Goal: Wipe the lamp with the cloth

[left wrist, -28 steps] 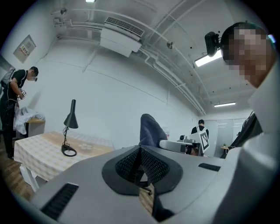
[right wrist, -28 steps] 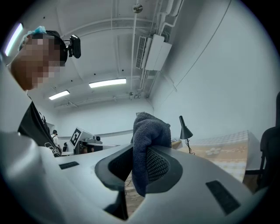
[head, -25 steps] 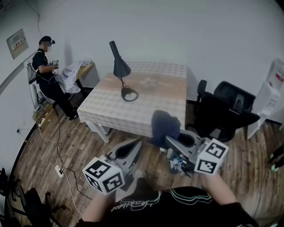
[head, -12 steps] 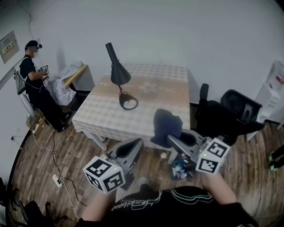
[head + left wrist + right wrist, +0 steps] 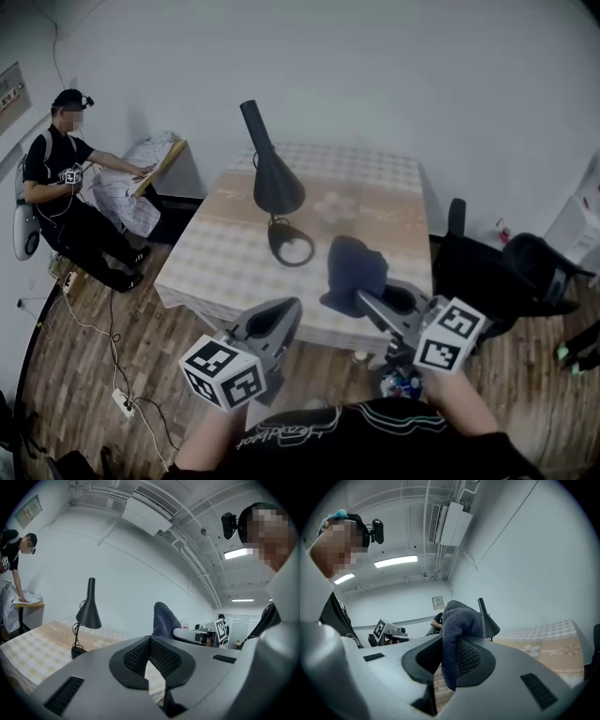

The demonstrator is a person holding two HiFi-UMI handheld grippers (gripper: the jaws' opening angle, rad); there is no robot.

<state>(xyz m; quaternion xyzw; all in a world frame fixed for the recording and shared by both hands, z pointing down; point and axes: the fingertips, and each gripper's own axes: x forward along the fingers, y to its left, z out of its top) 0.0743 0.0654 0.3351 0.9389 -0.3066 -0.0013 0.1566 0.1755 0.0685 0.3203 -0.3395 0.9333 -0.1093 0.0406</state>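
Observation:
A black desk lamp (image 5: 272, 183) with a cone shade and ring base stands on the checked table (image 5: 225, 262). A dark blue cloth (image 5: 352, 270) hangs bunched from my right gripper (image 5: 367, 298), which is shut on it just right of the lamp's base, at the table's near edge. In the right gripper view the cloth (image 5: 457, 620) drapes over the jaws of the right gripper (image 5: 450, 648), with the lamp (image 5: 486, 620) behind. My left gripper (image 5: 279, 317) is shut and empty, in front of the table. The left gripper view shows the left gripper (image 5: 150, 641), the lamp (image 5: 89, 613) and the cloth (image 5: 163, 620).
A person (image 5: 61, 192) leans over a small side desk (image 5: 155, 164) at the far left. A black office chair (image 5: 511, 277) stands right of the table. Cables and a power strip (image 5: 122, 400) lie on the wooden floor at the left. A white wall is behind the table.
The table and lamp have come nearer and now lie just beyond the grippers. Both grippers keep their pose, the cloth still in the right one. The person at left now leans over the side desk.

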